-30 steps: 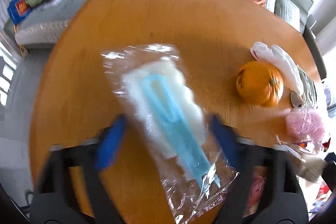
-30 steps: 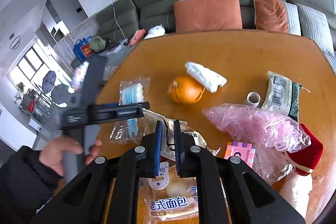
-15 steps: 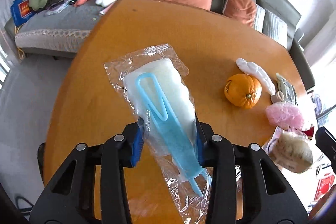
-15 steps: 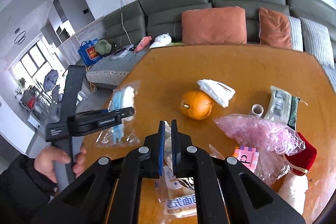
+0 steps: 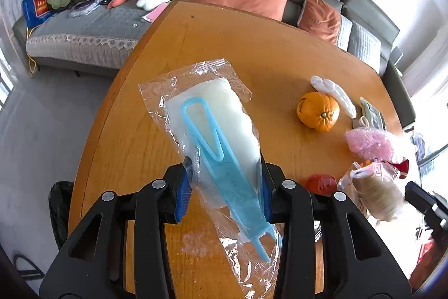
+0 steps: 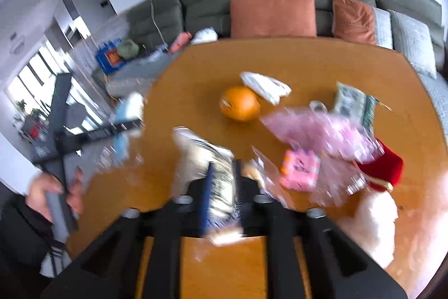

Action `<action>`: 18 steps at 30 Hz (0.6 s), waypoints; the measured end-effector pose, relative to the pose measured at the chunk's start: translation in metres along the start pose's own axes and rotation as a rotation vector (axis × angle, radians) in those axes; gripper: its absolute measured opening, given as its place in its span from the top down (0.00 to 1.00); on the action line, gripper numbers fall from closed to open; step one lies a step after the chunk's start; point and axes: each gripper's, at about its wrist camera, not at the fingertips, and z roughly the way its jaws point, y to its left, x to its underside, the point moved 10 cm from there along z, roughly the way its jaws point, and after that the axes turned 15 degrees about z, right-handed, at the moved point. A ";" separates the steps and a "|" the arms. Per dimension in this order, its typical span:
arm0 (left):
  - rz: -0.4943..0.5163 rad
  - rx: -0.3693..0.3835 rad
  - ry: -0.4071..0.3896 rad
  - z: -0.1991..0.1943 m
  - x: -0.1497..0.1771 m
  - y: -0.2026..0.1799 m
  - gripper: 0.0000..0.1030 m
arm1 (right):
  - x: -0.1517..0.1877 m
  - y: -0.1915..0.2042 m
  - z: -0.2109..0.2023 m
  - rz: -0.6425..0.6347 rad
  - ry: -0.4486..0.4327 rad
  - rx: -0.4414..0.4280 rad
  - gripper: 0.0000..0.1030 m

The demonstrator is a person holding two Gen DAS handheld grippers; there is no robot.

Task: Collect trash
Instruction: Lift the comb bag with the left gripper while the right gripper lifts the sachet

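The right wrist view is smeared throughout. The wrapper [image 6: 212, 159] between the right gripper's [image 6: 222, 192] opening jaws is a pale streak, its print unreadable, and whether the pads touch it cannot be told. The pink block [image 6: 299, 170] and pink bag [image 6: 322, 128] near the table's [image 6: 308, 60] right edge blur together. In the left wrist view the clear bag's [image 5: 212, 114] lower end hides behind the left gripper [image 5: 224, 187], and the black object [image 5: 425, 203] at the right edge is cut off.
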 end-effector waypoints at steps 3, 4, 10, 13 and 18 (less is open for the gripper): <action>-0.001 0.001 0.003 -0.002 0.004 -0.001 0.63 | 0.013 -0.004 -0.002 -0.011 0.001 -0.002 0.44; 0.001 -0.001 0.002 -0.004 0.005 -0.002 0.63 | 0.017 -0.003 -0.002 -0.017 0.009 -0.010 0.42; -0.026 -0.013 -0.006 -0.012 0.011 0.005 0.63 | 0.030 0.024 0.010 -0.081 0.058 -0.058 0.41; -0.046 -0.027 -0.014 -0.019 0.017 0.015 0.63 | 0.036 0.045 0.021 -0.123 0.095 -0.096 0.40; -0.093 -0.052 -0.010 -0.031 0.034 0.039 0.63 | 0.063 0.078 0.050 -0.216 0.197 -0.136 0.40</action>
